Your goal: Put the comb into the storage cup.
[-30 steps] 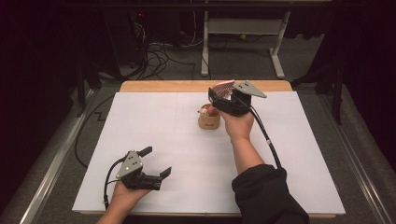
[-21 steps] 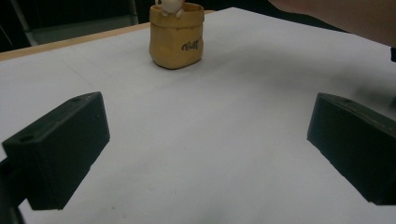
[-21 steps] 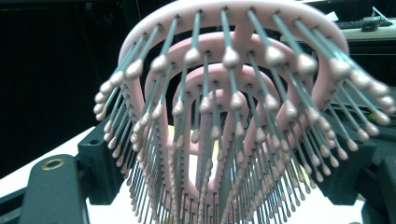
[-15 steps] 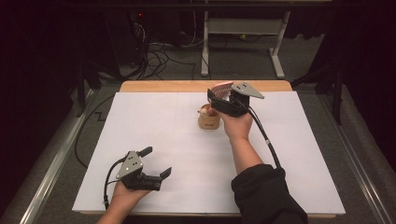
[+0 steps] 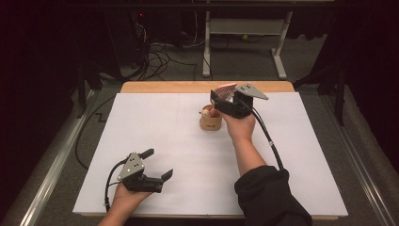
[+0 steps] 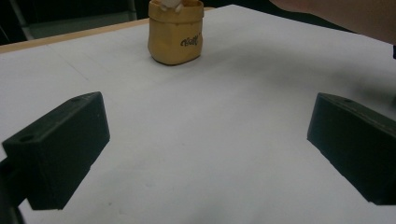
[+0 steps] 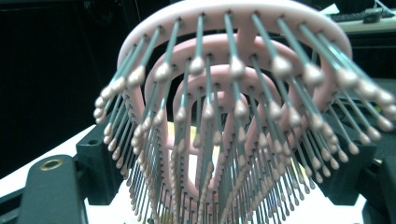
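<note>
Right gripper (image 5: pixel 221 98) sits at the far middle of the white table (image 5: pixel 155 122), jaws clamped on a pink hairbrush (image 7: pixel 233 116) (bristles fanning toward its camera), and those jaws have just been easing open a touch with the brush between them. Just beside it stands a small yellow pot (image 5: pixel 210 121). Near left, the left gripper (image 5: pixel 157 165) rests on the table, jaws wide apart with nothing between them.

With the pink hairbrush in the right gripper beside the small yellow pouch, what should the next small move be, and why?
Probably lower the pink hairbrush toward the mouth of the yellow pouch. The right gripper is shut on the brush and sits just above and beside the pouch, which stands upright with something already in it. The left gripper rests open, far off.
</note>
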A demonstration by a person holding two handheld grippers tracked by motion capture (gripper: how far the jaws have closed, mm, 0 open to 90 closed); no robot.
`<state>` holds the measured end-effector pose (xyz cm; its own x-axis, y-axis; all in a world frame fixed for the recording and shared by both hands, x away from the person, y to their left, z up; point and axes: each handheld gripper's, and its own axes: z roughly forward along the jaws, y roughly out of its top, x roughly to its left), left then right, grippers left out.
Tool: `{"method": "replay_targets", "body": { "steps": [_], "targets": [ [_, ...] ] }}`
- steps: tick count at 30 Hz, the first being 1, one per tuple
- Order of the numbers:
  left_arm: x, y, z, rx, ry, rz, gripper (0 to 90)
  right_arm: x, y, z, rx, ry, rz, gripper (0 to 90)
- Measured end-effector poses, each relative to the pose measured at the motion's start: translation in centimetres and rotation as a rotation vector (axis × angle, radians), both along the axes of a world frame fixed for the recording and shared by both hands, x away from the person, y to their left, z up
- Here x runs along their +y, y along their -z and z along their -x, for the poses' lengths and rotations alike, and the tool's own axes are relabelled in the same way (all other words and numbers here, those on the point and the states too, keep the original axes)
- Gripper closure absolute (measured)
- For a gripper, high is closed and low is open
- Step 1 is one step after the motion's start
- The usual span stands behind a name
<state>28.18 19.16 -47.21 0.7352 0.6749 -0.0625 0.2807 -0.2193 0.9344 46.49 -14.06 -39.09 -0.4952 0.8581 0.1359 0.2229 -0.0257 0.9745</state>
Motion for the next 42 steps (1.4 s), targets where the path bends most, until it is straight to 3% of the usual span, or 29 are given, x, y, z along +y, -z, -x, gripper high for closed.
{"method": "replay_targets", "body": {
  "steps": [10, 20, 42],
  "targets": [
    [-0.2, -0.2, 0.2, -0.011, 0.007, -0.005, 0.0, -1.8, 0.7, 0.3, 0.036, 0.02, -0.049, 17.8],
    [-0.2, -0.2, 0.1, -0.009, 0.01, -0.006, 0.0, -3.2, 1.2, 0.6, 0.069, 0.023, -0.066, 15.8],
    [-0.2, -0.1, 0.2, -0.005, 0.012, 0.002, 0.0, -3.8, 1.4, 1.1, 0.103, 0.024, -0.038, 12.2]
  ]
}}
